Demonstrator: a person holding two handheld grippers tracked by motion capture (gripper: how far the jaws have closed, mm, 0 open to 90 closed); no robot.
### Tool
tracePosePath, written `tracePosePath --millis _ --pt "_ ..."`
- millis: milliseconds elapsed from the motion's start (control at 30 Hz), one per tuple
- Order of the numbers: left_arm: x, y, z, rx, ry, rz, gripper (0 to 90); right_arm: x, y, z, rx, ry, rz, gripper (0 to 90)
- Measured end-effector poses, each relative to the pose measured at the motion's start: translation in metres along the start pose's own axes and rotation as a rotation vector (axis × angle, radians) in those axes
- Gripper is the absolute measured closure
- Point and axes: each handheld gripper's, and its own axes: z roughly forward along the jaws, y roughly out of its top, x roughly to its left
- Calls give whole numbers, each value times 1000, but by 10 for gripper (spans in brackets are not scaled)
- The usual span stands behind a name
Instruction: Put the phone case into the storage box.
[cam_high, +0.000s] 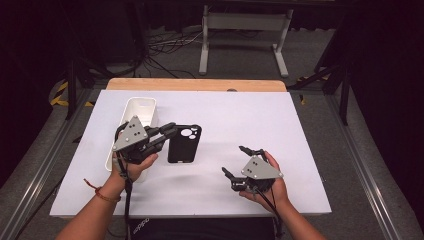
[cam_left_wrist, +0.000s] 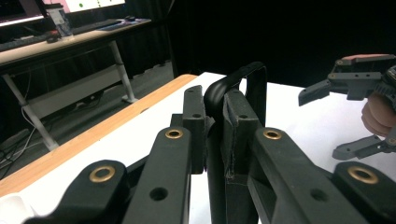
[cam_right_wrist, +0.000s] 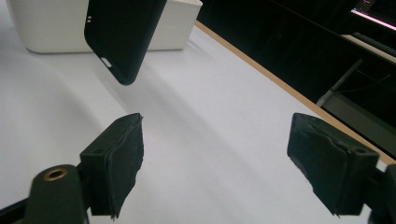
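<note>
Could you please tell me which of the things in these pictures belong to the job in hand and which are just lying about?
In the job:
- black phone case, held up off the table
- left gripper, shut on the case's edge
- right gripper, open, holding nothing

Lying about:
- white bin on the white table, behind the left gripper
- desk with keyboard, off the table
</note>
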Motion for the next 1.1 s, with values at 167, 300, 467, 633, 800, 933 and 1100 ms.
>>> tracePosePath --millis 167,300,467,633,800,933,1100 --pt "2 2 -4 -6 9 -1 817 -5 -6 -11 -23 -17 24 195" --pt "4 3 -6 -17 11 -7 817 -7 -10 -16 -25 -18 50 189" --pt "8 5 -10 -25 15 -12 817 -7 -17 -15 -7 -21 59 170" --pt "10 7 -13 -35 18 -9 817 -7 -19 -14 1 -27 58 152" --pt "16 11 -19 -56 21 -14 817 -8 -22 -14 4 -39 71 132" --pt "19 14 -23 -71 28 -5 817 -9 -23 -14 -8 -33 69 122" --pt "24 18 -28 -71 38 10 817 -11 -23 -15 -12 -44 74 121"
